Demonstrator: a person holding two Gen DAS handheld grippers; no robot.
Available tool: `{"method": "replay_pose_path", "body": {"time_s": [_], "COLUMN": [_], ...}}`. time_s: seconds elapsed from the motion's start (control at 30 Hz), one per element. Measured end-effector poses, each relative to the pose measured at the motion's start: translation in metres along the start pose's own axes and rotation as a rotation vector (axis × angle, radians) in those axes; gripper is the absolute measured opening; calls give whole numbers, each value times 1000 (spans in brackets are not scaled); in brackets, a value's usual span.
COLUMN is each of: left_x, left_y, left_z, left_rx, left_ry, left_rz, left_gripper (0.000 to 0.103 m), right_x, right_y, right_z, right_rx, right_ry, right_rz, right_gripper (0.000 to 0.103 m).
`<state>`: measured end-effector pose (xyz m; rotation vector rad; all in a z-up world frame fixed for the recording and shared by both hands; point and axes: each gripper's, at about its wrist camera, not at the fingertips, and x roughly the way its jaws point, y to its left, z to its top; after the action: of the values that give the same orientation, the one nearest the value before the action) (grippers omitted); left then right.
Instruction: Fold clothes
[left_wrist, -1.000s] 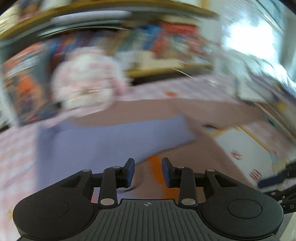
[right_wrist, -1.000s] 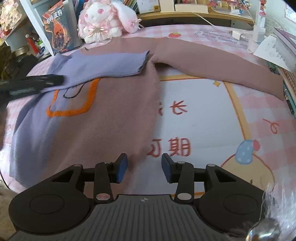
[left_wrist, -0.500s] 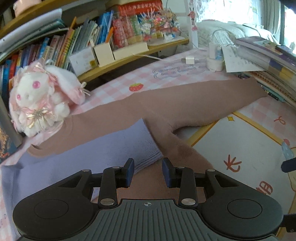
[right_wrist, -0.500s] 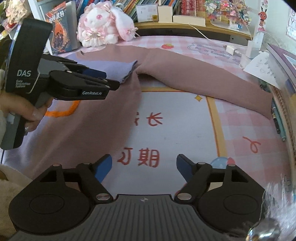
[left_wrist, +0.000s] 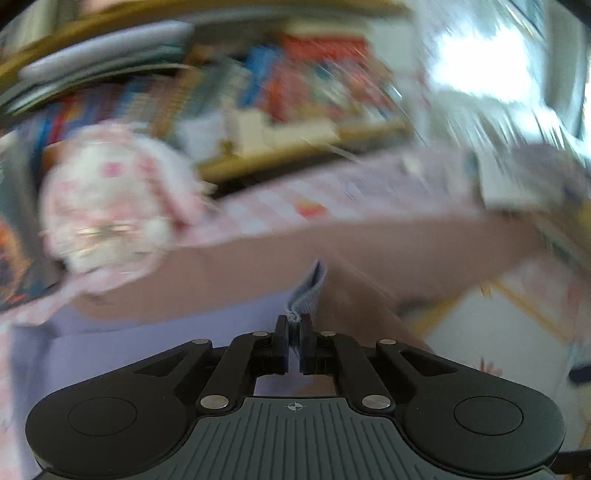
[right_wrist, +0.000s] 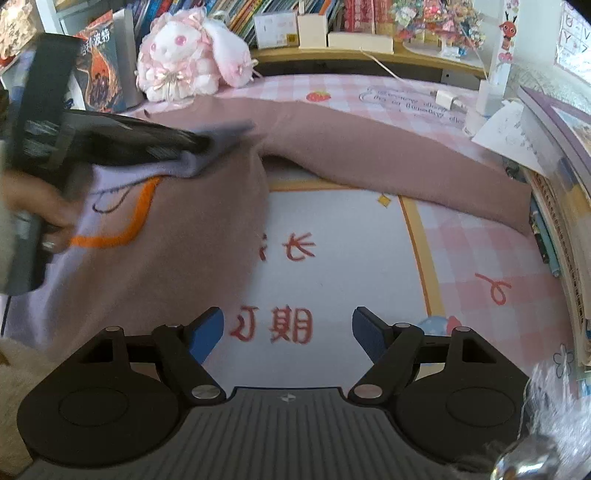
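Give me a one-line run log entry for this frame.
task: fold clothes | left gripper: shut on lavender sleeve cuff | right gripper: open, over mat | brown sleeve: unfolded

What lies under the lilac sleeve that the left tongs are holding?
Under the lilac sleeve, pinched by the left tongs, lies the brown sweater body with its orange outline. Part of that outline is covered by the sleeve.

I'm in a child's bedroom: plush bunny (right_wrist: 184, 55), crammed bookshelf (right_wrist: 229, 14), pink checked cartoon mat (right_wrist: 480, 258) on the counter.
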<state>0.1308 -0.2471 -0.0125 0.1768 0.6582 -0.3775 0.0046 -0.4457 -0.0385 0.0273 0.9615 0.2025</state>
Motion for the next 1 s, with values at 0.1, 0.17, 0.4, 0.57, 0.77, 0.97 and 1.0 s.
{"method": "replay_pose_path", "body": {"time_s": [0.1, 0.17, 0.4, 0.57, 0.77, 0.97, 1.0], "left_x": [-38, -60, -138, -181, -191, -189, -189], "left_y": [60, 100, 241, 321, 362, 378, 377], "left_z": [-8, -22, -71, -105, -127, -148, -151], "left_rx": [-95, -135, -276, -363, -381, -395, -396], "left_ry": [-42, -36, -16, 1, 10, 66, 84], "left_rz": [93, 183, 500, 651, 656, 639, 647], "left_gripper": [4, 4, 4, 4, 4, 16, 21], "right_x": [1, 4, 14, 9, 4, -2, -2], "right_y": [9, 14, 38, 62, 83, 91, 91], "right_z": [3, 6, 6, -2, -15, -26, -27], "right_rx": [19, 47, 178, 231, 297, 344, 354], "right_ry": [-9, -13, 0, -11, -24, -48, -48], "right_rz": [-7, -14, -69, -94, -161, -254, -268], "right_gripper": [80, 80, 80, 80, 80, 80, 80]}}
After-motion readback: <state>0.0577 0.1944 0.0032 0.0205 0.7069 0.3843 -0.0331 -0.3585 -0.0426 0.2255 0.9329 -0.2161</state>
